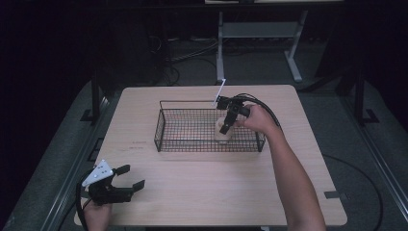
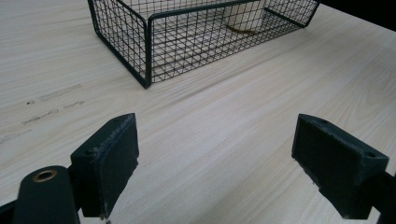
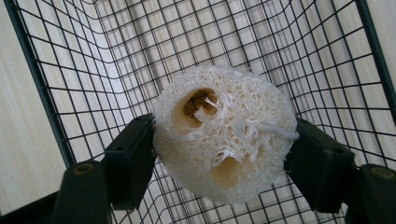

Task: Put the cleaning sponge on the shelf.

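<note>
High view: black wire basket sits on the wooden table, toward its far side. Right gripper reaches down into the basket at its right end, held by the person's right hand; a black cable loops from it over the basket's far right corner.

Right gripper view: both jaws press against opposite sides of a pale loofah sponge, clamped on it. The sponge is fibrous with two holes facing the camera, and the basket's mesh floor and walls lie behind it.

Left gripper rests near the table edge, well apart from the basket, on the near left side. Left gripper view: jaws stand wide apart with bare tabletop between them; the basket's near corner lies beyond.
</note>
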Demonstrator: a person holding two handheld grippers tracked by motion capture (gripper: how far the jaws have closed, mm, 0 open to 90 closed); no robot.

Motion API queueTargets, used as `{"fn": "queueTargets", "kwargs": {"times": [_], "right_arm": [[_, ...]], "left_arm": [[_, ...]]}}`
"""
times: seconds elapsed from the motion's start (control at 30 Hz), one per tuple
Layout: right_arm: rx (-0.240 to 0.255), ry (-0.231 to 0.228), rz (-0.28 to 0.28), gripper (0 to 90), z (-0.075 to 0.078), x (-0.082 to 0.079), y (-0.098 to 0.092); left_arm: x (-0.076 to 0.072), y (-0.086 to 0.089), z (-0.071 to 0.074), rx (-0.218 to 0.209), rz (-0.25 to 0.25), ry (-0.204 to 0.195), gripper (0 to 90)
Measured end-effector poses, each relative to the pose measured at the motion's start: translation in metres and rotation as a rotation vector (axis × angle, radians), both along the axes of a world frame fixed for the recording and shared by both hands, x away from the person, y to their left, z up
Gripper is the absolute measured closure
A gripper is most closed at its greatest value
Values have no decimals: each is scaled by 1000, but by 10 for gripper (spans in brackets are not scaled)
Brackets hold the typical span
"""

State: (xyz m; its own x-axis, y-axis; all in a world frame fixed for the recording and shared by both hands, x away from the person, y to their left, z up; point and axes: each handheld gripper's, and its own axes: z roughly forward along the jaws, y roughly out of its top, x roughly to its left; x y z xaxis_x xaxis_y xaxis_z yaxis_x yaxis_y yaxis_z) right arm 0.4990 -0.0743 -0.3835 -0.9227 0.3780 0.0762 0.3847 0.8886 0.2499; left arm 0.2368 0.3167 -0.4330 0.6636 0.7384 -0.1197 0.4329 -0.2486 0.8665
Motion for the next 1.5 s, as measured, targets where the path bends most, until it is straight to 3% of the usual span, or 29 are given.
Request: {"fn": "queueTargets", "kwargs": {"times": [0.53,0.97,1.2,1.5], "right_arm": [[24,9,13,218,4,-2,2],[37,-26,9,198,21,-8,-5],[41,-24,-2,198,25,-10,-12],[45,-53,9,195,33,-17,-5]], "left_arm": [[1,-3,0,14,-6,-3,138],[1,-5,0,25,-7,-4,138],[1,-4,1,33,-6,-6,137],[0,-1,0,22,-5,-3,137]]}}
